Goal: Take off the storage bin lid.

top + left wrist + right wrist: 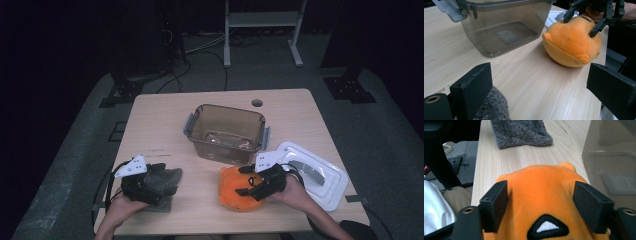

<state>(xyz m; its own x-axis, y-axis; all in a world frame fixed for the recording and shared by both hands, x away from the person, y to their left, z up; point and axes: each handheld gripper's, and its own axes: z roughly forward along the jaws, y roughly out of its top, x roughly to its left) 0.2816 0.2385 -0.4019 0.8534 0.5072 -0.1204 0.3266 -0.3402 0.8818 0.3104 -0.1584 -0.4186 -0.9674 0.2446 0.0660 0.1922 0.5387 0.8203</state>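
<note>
While the left tongs (160, 180) are hovering spread over a grey knitted cloth (167, 176), the right tongs (545, 207) are straddling a round orange plush toy (544, 195), pads touching its 2 flanks.

Left gripper (165, 181) low at the near left, jaws wide apart, held from behind by the left hand (122, 204). Right gripper (246, 182) at the near right, angled down, jaws pressed into both sides of the toy (231, 192), right hand (295, 192) behind.
</note>
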